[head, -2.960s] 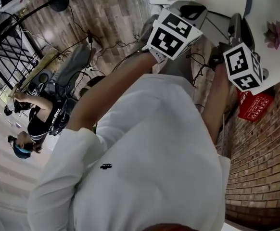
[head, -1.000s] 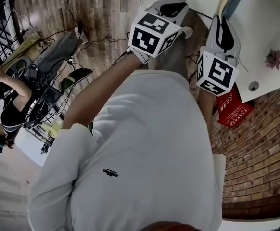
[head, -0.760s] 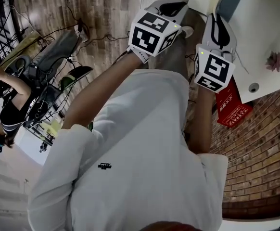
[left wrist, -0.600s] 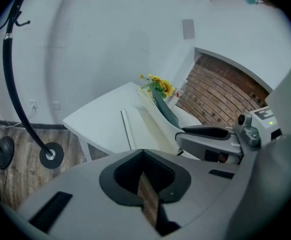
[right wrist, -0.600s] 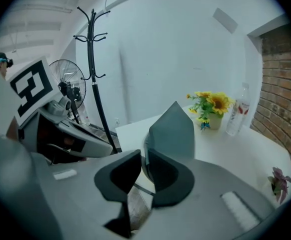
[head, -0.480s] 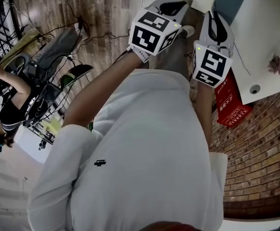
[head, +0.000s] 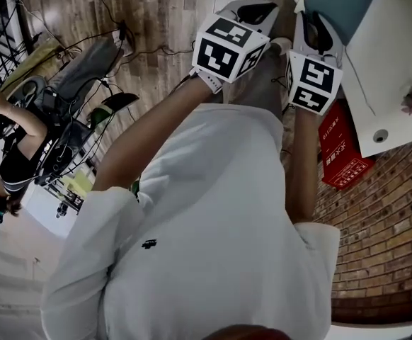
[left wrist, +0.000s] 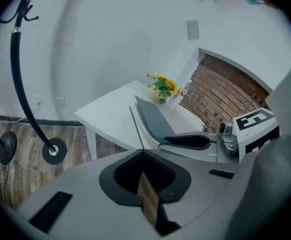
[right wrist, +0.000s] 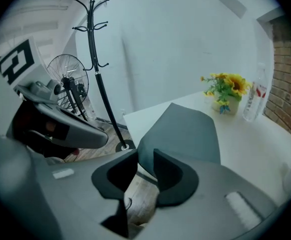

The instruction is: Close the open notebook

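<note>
Table point(head: 396, 44) edge | notebook point(head: 342, 6) cut off at head view's top

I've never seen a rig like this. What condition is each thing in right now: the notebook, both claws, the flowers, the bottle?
Teal-grey notebook on the white table: cover down, looks closed.
Left claw: shut, nothing in it.
Right claw: open, has just been opening; the notebook's near corner shows in the gap, not pinched.
Yellow flowers in a small pot: upright.
Clear plastic bottle: upright beside the flowers.
</note>
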A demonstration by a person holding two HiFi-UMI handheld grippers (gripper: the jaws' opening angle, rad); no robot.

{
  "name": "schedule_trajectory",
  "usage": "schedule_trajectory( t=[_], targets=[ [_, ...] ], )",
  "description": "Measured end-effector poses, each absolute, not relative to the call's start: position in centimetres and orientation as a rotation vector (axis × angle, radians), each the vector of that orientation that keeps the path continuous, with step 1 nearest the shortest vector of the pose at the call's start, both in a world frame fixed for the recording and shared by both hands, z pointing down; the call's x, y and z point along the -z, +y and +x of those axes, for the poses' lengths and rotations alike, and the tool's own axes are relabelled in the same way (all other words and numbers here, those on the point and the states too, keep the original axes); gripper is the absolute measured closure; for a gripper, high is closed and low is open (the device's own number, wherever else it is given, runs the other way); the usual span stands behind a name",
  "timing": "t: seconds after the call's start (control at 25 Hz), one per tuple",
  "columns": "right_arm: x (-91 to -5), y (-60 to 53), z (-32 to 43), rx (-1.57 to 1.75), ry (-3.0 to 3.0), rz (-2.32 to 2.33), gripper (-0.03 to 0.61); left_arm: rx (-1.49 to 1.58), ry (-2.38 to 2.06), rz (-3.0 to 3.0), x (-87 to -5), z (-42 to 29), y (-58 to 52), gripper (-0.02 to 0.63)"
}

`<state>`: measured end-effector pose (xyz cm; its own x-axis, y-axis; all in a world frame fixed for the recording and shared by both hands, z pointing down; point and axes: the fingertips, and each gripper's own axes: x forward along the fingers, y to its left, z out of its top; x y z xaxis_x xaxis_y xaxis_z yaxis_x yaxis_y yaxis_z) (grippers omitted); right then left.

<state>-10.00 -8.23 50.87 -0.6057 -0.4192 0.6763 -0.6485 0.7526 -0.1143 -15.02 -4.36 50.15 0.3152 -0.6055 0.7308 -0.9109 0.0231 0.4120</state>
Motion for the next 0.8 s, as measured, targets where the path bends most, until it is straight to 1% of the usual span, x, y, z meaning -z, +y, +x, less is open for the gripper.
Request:
schedule_trajectory(
  t=[0.08,0.24,0.4,0.8],
  targets=[
    [-51.9,-7.8,-10.1,-0.512,-2.29,0.777,0.456,-0.424,-1.39,1.676,-50.1,-15.3,-4.0,0.604],
    [-52.7,-7.7,-9.9,-0.556,-2.295,0.764,0.444,-0.419,-1.397,1.681,-50.0,-15.8,-3.9,0.604],
    [-53.1,-6.6,-10.3,-0.675,-2.293,0.701,0.413,-0.416,-1.405,1.679,-49.5,-16.3,-3.5,0.604],
    [-49.4,-6.4,-9.3,-0.704,-2.336,0.8,0.413,-0.403,-1.406,1.714,-47.2,-15.8,-3.5,0.604]
  ],
)
